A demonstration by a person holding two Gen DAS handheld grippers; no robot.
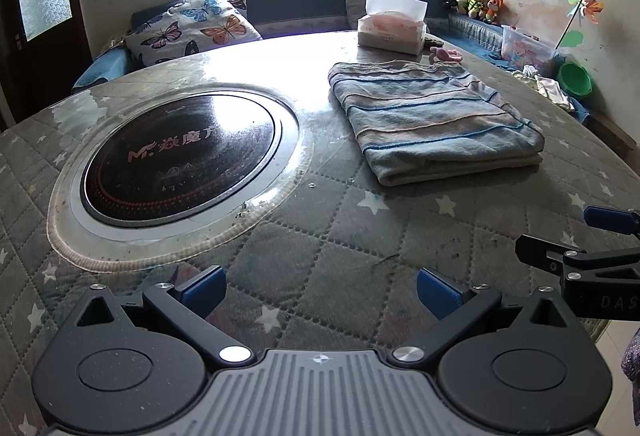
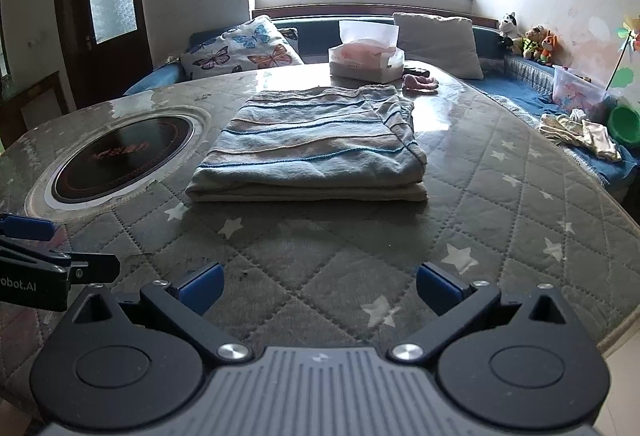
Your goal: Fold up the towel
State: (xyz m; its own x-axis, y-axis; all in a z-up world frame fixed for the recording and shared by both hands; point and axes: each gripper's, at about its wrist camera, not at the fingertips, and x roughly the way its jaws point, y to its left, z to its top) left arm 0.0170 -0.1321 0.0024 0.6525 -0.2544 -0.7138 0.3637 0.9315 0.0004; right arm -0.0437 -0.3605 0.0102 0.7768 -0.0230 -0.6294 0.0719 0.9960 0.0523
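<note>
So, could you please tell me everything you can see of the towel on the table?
The towel looks like soft terry cloth, grey-blue with beige bands and thin blue stripes. It lies flat, folded into a layered rectangle with stacked edges facing the cameras; one far corner is slightly rumpled. It rests on the quilted star-patterned table cover, beside the round black cooktop. Neither claw touches it.

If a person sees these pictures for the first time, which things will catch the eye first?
First comes the folded striped grey-blue towel, lying flat on the quilted star-patterned table cover. To its left sits the round black glass cooktop set into the table. Near the camera, the left gripper and right gripper are open and empty.
</note>
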